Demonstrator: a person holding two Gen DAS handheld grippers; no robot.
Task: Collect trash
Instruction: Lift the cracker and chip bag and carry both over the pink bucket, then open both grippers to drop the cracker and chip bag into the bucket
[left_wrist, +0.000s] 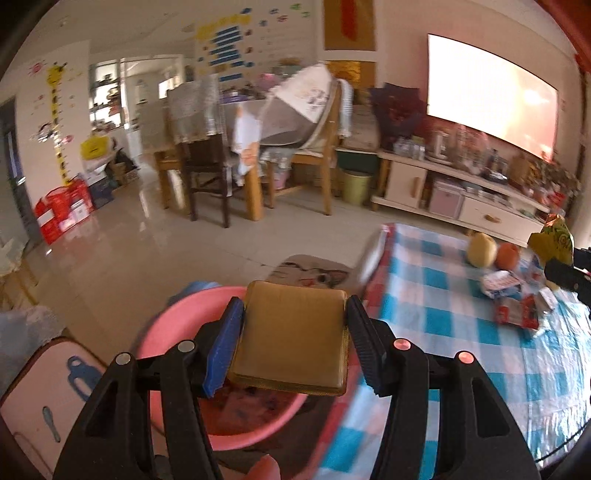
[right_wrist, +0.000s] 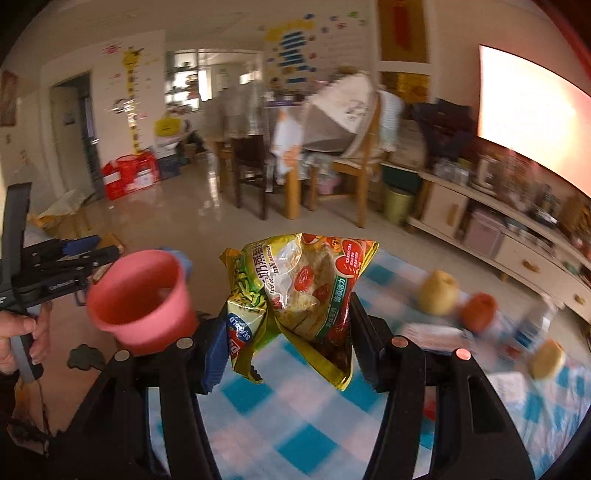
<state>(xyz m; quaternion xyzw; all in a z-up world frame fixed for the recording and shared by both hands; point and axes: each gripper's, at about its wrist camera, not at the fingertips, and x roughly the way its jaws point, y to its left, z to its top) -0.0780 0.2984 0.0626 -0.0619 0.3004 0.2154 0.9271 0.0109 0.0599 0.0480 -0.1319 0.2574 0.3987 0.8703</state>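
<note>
Checked-cloth bench (right_wrist: 280, 417) at right, pink bucket (right_wrist: 138, 299) off its left edge. Right tongs (right_wrist: 286, 332) clamped on crumpled snack wrapper (right_wrist: 306, 291), upright, bucket to their left. Left tongs (left_wrist: 291, 336) gripping tan square packet (left_wrist: 293, 338) directly above bucket (left_wrist: 173, 325), nearer.

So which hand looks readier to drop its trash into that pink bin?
Probably the left: its gripper holds the tan packet right above the pink bin. The right gripper, holding the snack wrapper, is over the table.
</note>
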